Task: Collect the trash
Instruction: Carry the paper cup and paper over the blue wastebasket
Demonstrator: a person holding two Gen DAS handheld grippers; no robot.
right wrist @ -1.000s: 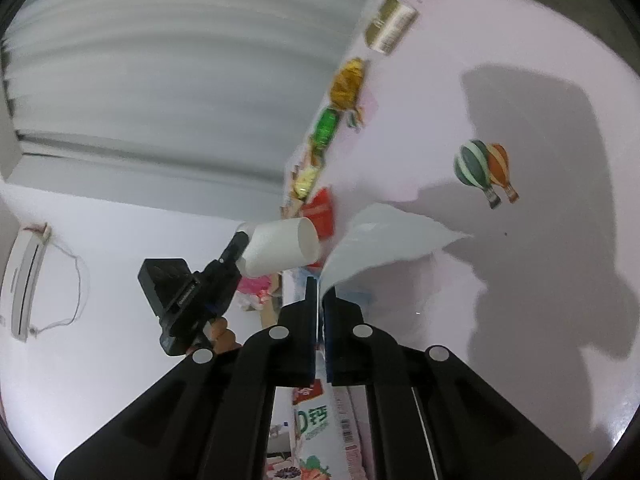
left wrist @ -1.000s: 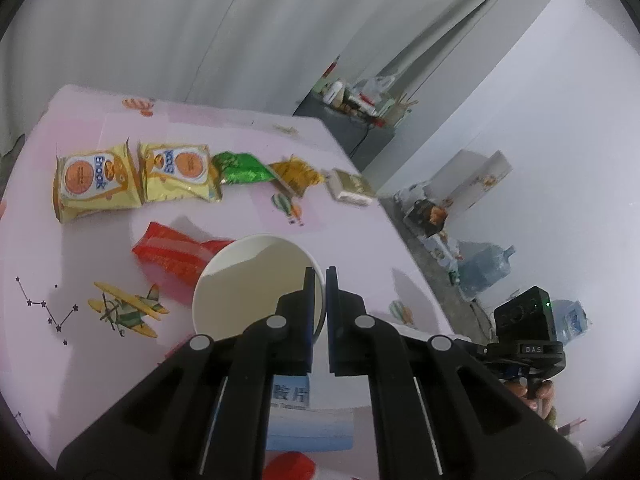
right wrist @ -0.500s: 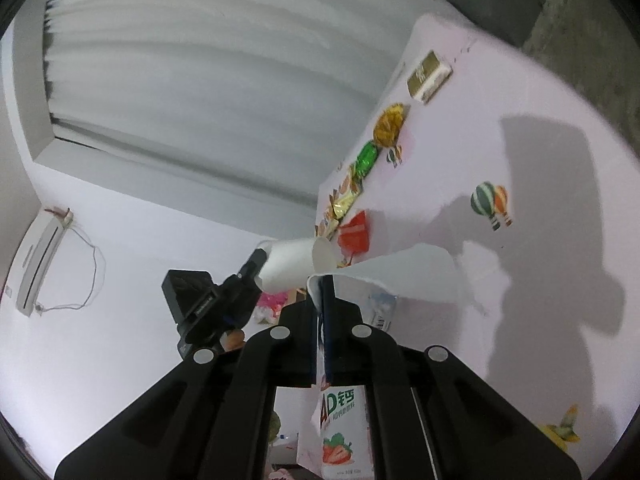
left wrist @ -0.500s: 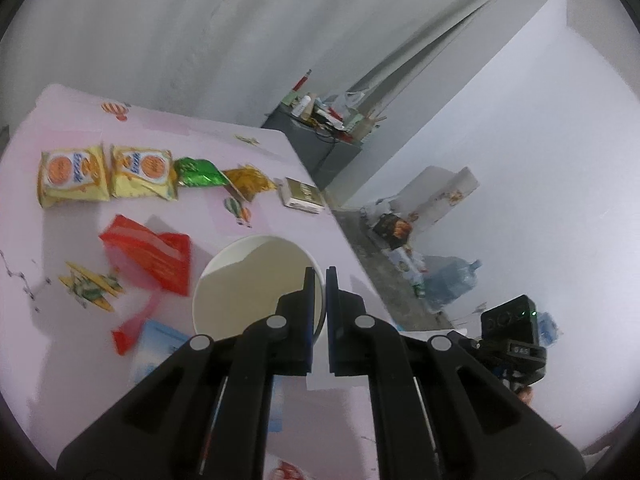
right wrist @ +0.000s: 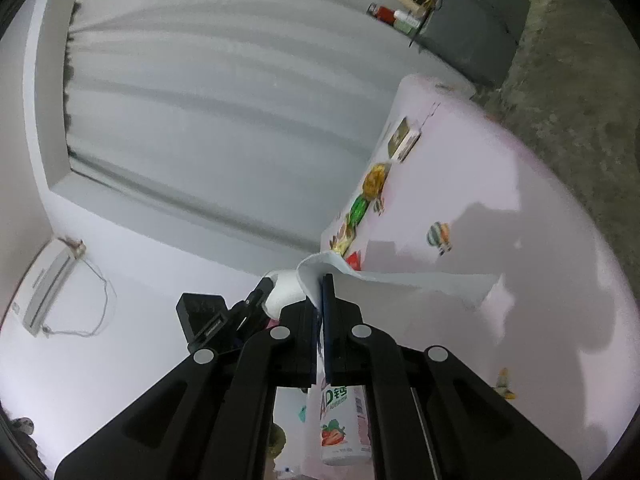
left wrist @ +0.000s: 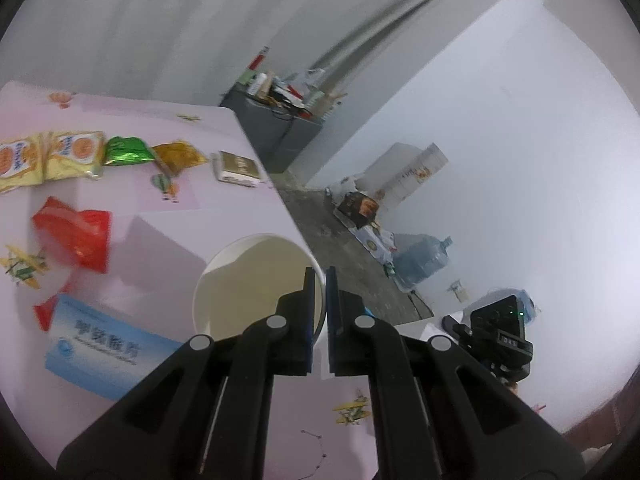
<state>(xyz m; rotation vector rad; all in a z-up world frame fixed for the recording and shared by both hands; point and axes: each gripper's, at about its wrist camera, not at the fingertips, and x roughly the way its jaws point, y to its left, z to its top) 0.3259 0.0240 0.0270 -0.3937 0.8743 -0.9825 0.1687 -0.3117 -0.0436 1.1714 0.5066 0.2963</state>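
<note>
My left gripper [left wrist: 318,276] is clamped on the paper cup's [left wrist: 256,280] rim above the table [left wrist: 224,208]; my right gripper [right wrist: 321,280] pinches a white tissue [right wrist: 400,280]. I should steady the cup and feed the tissue in centrally.

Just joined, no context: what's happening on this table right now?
A person is clearing trash with two handheld claws. The left claw is shut on the rim of a white paper cup, held above the pink table. The right claw pinches a white paper sheet. Snack wrappers, a red packet, a blue box and a milk carton lie uncollected.
</note>
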